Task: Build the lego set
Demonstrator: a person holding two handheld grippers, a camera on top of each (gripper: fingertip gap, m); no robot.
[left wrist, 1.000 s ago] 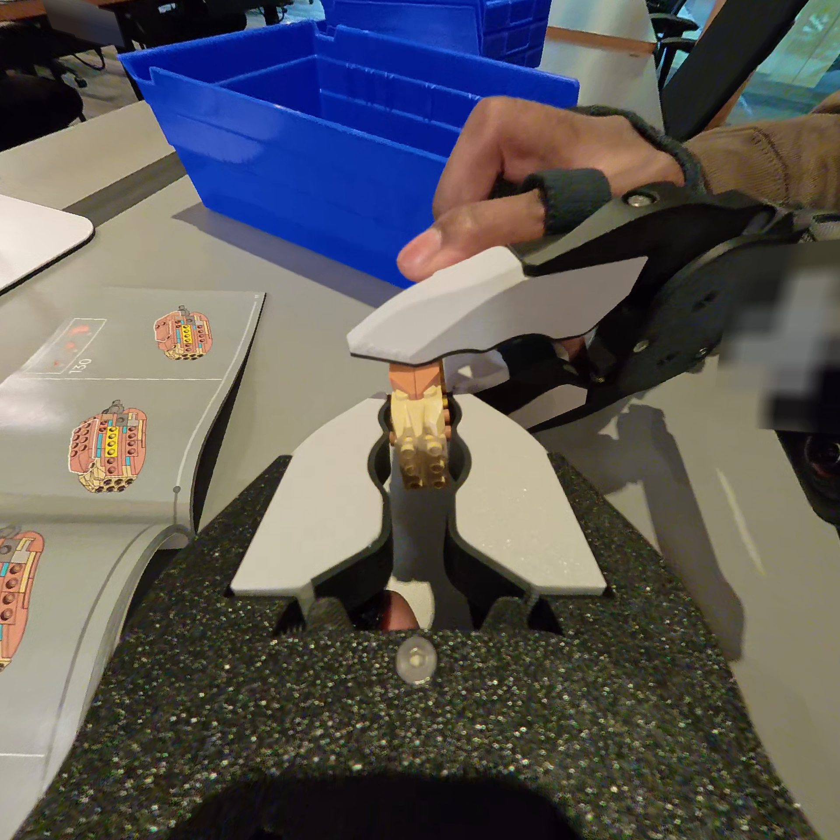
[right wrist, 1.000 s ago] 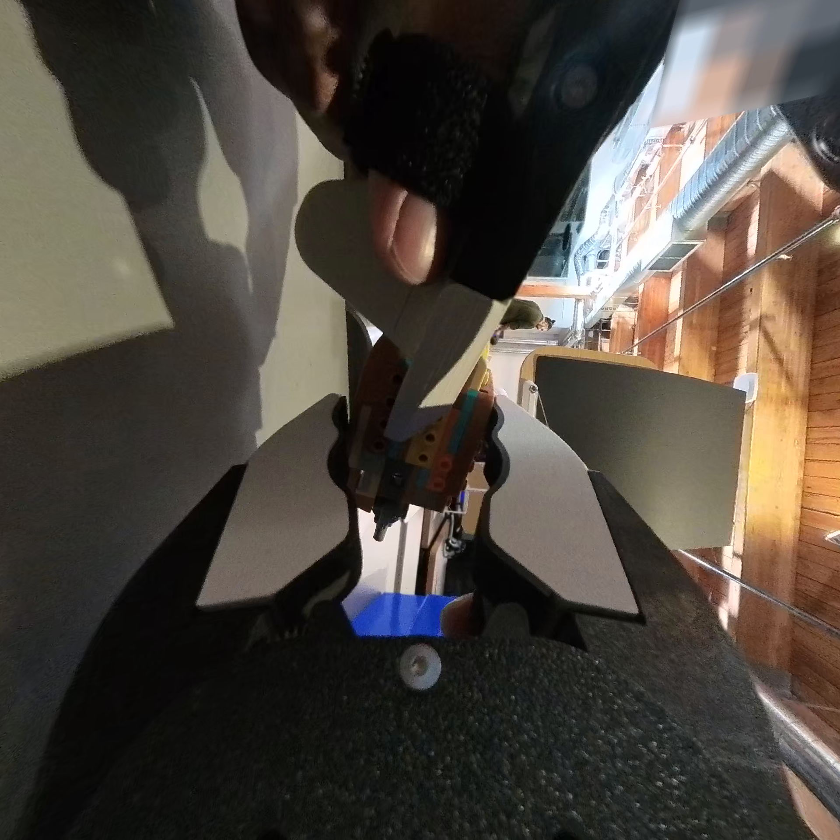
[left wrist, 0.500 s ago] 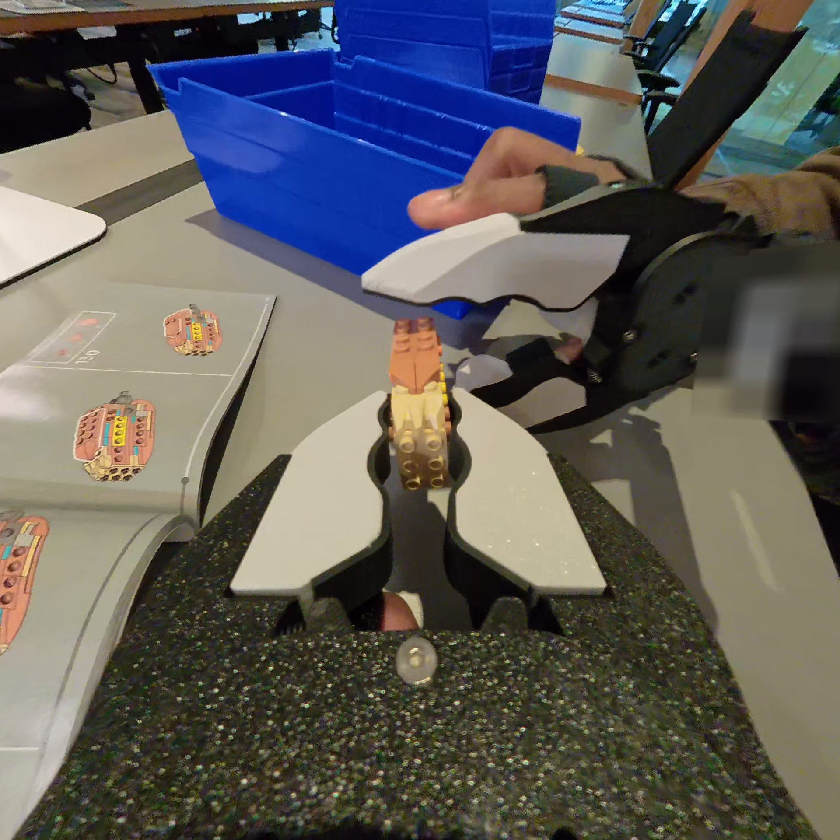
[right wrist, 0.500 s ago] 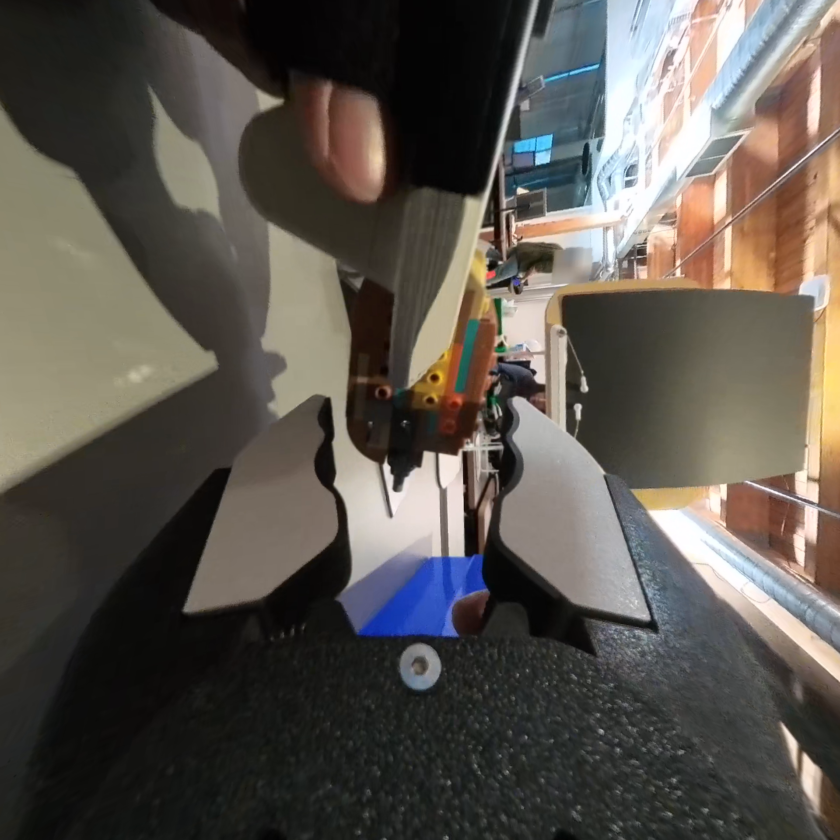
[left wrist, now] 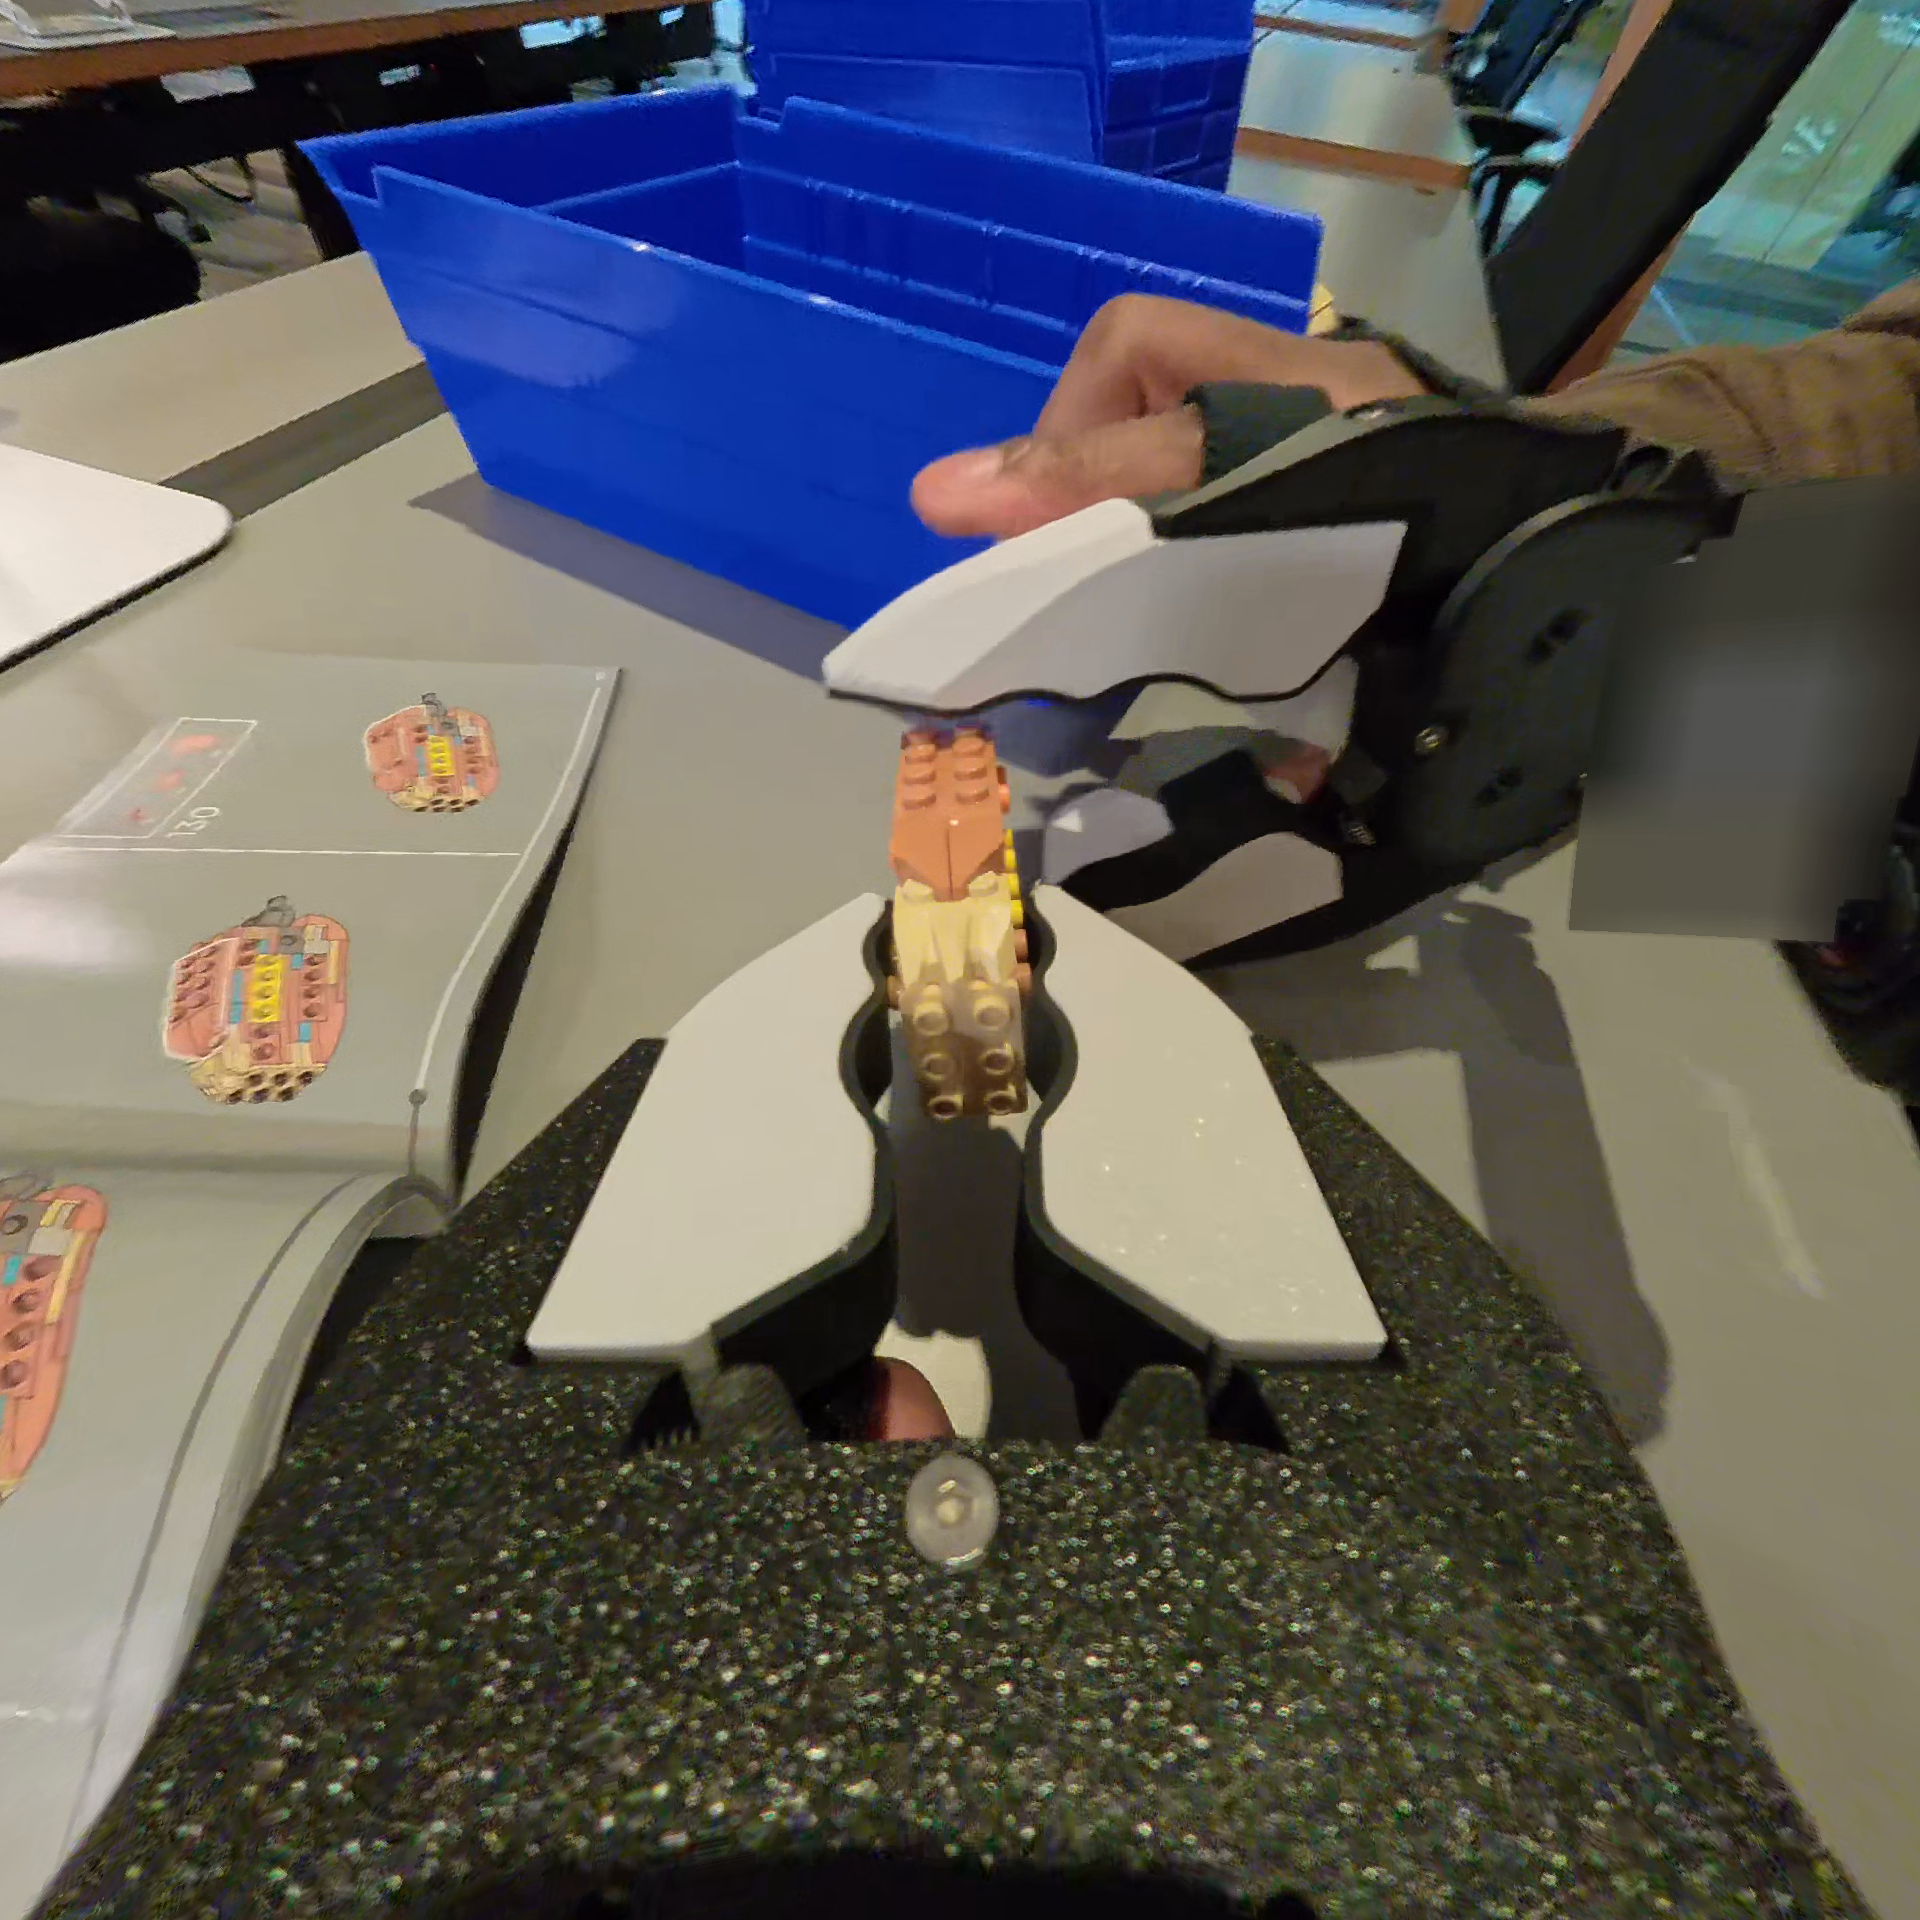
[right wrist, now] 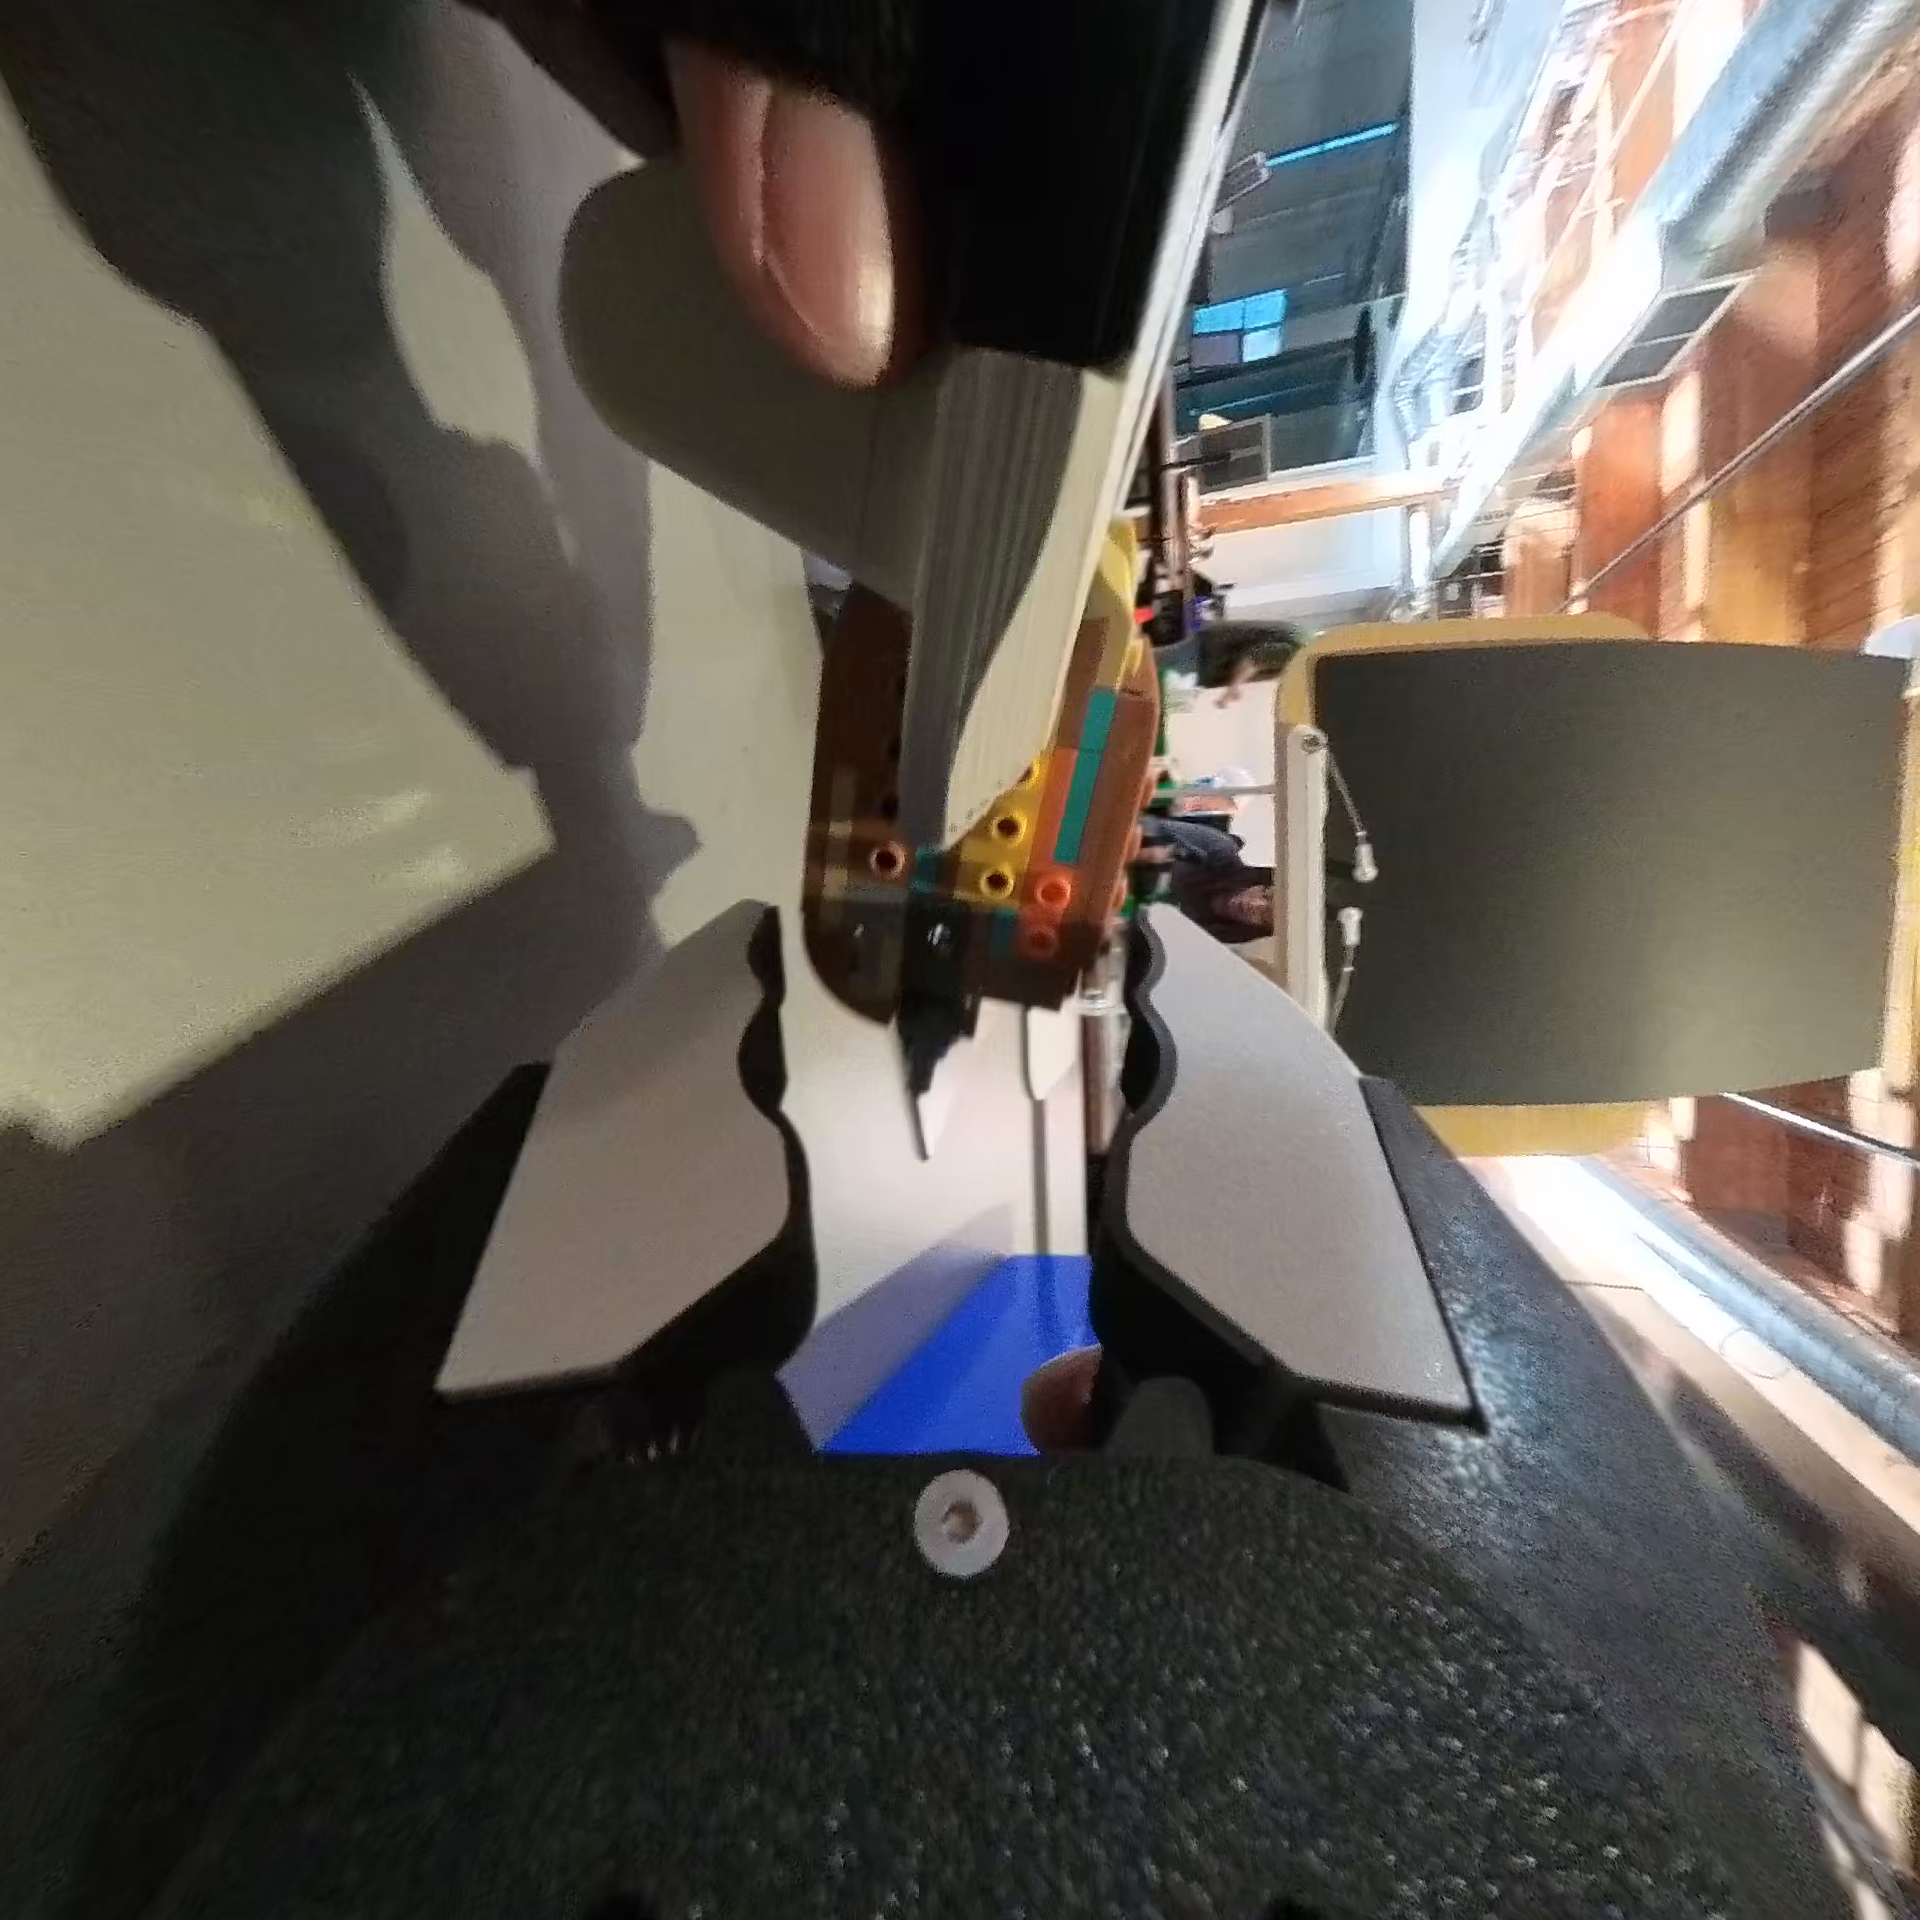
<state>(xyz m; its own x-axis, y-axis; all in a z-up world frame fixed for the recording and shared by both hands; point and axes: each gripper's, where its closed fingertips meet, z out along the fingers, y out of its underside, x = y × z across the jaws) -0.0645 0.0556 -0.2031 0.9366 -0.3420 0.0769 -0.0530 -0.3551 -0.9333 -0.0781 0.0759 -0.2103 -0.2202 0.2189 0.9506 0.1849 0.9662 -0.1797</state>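
Between left gripper (left wrist: 961, 1023) fingers, lego model (left wrist: 961, 935) clamped, right gripper (right wrist: 951, 1023) spread beside it

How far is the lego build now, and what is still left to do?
Done: a multi-colour lego model is already joined from many bricks. In hand: the left hand-held gripper clamps it, while the right hand-held gripper is open around its far end. Left: the open instruction booklet shows further steps, but how many remain cannot be told.

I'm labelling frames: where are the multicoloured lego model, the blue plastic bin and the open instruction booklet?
multicoloured lego model (left wrist: 961, 977), left wrist view, tan middle.
blue plastic bin (left wrist: 727, 416), left wrist view, front wall.
open instruction booklet (left wrist: 312, 831), left wrist view, right page.
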